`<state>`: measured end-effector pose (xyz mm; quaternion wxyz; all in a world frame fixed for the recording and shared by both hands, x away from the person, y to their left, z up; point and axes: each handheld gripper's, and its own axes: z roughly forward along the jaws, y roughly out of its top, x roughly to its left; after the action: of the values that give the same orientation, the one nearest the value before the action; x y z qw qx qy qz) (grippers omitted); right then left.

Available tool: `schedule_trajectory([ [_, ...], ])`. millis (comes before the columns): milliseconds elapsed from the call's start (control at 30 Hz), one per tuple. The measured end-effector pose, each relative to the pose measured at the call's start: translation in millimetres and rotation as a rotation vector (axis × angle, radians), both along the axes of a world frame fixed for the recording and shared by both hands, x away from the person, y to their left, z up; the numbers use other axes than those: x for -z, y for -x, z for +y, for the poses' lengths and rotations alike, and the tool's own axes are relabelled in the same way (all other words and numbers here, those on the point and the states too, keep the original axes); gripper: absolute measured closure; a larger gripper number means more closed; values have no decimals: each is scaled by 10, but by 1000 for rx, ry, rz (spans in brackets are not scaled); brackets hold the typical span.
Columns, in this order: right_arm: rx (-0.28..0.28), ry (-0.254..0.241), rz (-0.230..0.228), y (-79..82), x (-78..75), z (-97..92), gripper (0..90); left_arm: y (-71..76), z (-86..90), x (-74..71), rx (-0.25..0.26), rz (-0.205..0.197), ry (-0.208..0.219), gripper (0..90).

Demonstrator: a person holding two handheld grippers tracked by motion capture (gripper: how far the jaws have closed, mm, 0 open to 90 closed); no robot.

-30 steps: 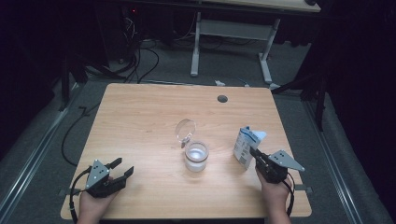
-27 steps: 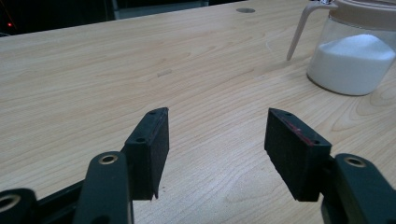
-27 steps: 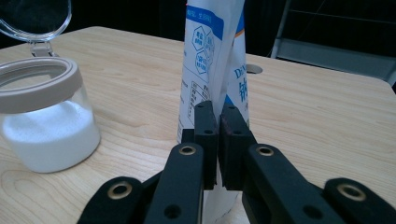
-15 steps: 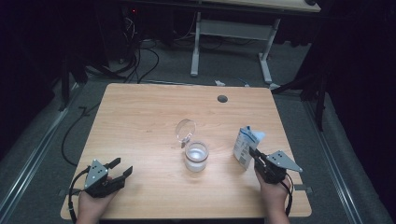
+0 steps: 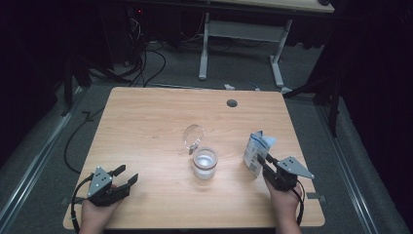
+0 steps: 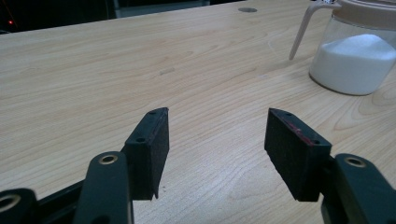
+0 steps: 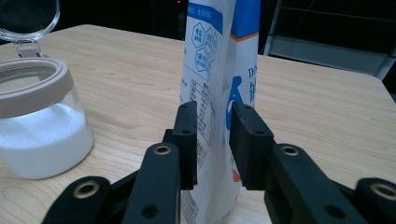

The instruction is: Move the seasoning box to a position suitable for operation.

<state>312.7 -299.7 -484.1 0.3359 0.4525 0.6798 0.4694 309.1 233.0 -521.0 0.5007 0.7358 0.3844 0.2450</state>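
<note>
The right gripper [image 7: 212,140], jaws just opening, straddles the upright white-and-blue pouch [image 7: 219,56] near the table's [image 5: 146,126] right edge, pads seemingly loose on it, while the left gripper [image 6: 217,140] rests open and empty.

Counter [image 5: 146,126]: pale wood grain with one dark round hole near the far edge. Jar [image 5: 204,164]: clear glass, beige rim, white granules inside, clear lid. Pouch [image 5: 256,150]: white, blue panels and print, orange stripe. Hand-held gripper jaws: matte black.
</note>
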Motion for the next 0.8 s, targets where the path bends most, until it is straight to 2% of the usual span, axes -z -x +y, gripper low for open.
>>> schedule_trajectory([
  [233,10,-17,16,-19,10,-18,628,-12,-12,1,10,18,-6,408],
  [800,31,-2,34,-1,55,4,510,-60,-76,26,17,42,-30,404],
])
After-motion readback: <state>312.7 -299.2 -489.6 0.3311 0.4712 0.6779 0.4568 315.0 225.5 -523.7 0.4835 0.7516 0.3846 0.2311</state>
